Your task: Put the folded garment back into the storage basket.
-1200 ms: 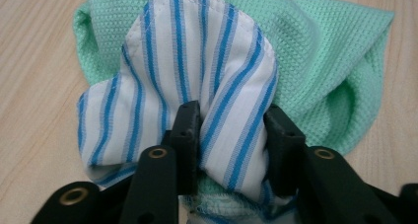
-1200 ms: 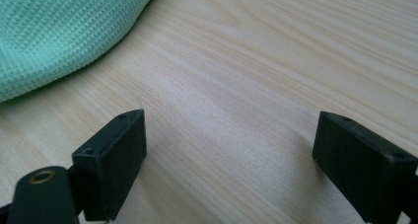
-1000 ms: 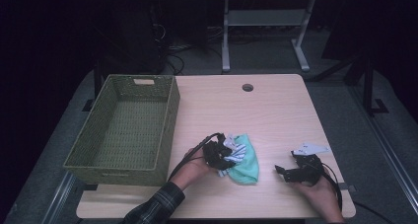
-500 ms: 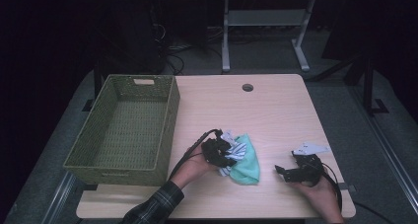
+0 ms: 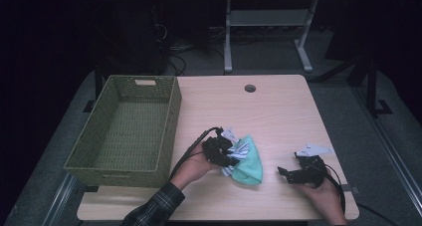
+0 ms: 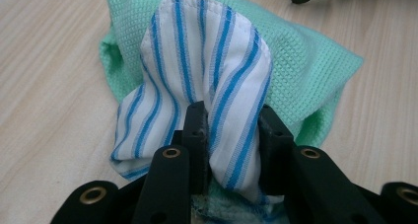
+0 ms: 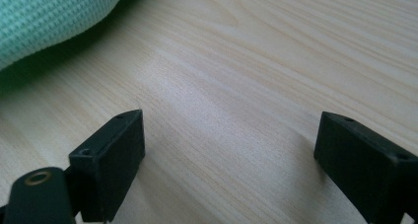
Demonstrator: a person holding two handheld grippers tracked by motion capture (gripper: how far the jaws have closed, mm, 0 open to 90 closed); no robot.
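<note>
High view: left gripper (image 5: 224, 151) at the near middle of the table (image 5: 278, 106), on the cloth pile. Compared with the frame a second back, barely shifted; pile in the same spot. Reads as a grip already made and a lift not yet begun. Green wicker basket (image 5: 124, 124) at the table's left, nothing in it (likely the destination, a judgement only). Right gripper (image 5: 298, 172) well apart to the right, resting on the table in the right hand (image 5: 323, 196), unmoved across the frames.

Left gripper view: jaws drawn in on a fold of the blue-striped white cloth (image 6: 207, 81), fingers (image 6: 197, 130) pressing it from both sides, cloth bulging up between them. Mint-green waffle cloth (image 6: 305, 61) lying beneath and behind, on the wood, not pinched as far as can be told. Tip of the other gripper at the top edge.

Right gripper view: jaws wide apart, fingers (image 7: 113, 155) with nothing between them, bare wood below. Edge of the green cloth at upper left, near but not touched.
</note>
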